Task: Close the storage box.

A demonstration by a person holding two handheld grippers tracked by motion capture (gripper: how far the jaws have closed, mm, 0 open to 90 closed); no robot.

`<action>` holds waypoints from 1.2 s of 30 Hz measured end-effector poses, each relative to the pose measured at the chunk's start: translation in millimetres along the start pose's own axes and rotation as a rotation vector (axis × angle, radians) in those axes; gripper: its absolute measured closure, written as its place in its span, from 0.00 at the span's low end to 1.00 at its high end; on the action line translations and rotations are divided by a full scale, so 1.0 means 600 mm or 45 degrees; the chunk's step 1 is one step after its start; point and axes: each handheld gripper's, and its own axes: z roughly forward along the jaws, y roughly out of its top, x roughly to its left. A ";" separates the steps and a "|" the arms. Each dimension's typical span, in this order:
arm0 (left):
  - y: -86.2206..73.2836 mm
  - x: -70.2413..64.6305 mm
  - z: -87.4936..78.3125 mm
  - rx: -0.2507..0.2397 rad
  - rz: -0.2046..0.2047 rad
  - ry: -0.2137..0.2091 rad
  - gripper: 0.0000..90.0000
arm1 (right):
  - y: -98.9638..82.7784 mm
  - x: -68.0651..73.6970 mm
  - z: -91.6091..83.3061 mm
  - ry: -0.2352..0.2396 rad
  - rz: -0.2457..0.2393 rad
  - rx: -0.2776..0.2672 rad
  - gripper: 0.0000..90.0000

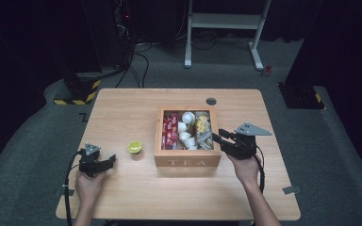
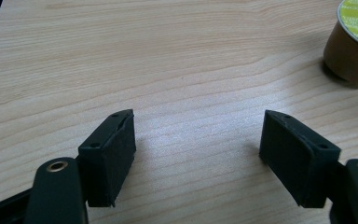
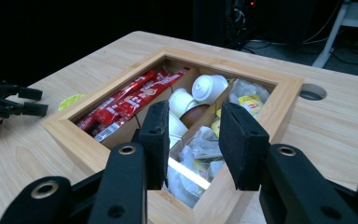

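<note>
Right gripper fingers stand apart with nothing clamped, hanging over the near right corner of the wooden tea box, tips pointed into the box. Seen through the gap in the right gripper view: clear wrapped tea bags in the right-hand compartment, with yellow-tagged packets further back. Middle compartment holds white capsules and what looks like one brown capsule, hard to be sure since the fingers partly cover it. Left compartment holds red stick sachets lying lengthwise. In the high view the right gripper sits at the box's right edge, grey plate on top, the person's right hand behind it, cable trailing back toward the desk edge. Left gripper fingers also stand wide apart, empty, low over bare desk. A brown capsule with green lid stands upright on the desk ahead and to the right of that gripper's fingers, well clear of them. In the high view the same capsule is between the left gripper and the box's left wall, near the box but not touching it. The box has "TEA" on its front face and sits roughly mid-desk. Round cable hole in the desk behind the box.
</note>
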 end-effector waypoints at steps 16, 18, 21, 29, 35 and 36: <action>0.000 0.000 0.000 0.000 0.000 0.000 0.30 | -0.003 -0.026 -0.019 -0.060 0.052 -0.023 0.67; 0.000 0.000 0.000 0.000 0.001 0.000 0.30 | -0.003 -0.027 -0.020 -0.063 0.056 -0.025 0.66; 0.000 0.000 0.000 0.000 0.001 0.001 0.30 | -0.005 -0.032 -0.024 -0.083 0.058 -0.019 0.65; 0.000 0.000 0.000 -0.001 0.001 0.001 0.30 | -0.012 -0.046 -0.033 -0.120 0.074 -0.016 0.64; 0.000 0.000 0.000 0.000 0.001 0.001 0.30 | -0.021 -0.059 -0.046 -0.144 0.098 -0.009 0.63; 0.000 0.000 0.000 0.000 0.001 0.001 0.30 | -0.022 -0.061 -0.048 -0.151 0.101 -0.001 0.63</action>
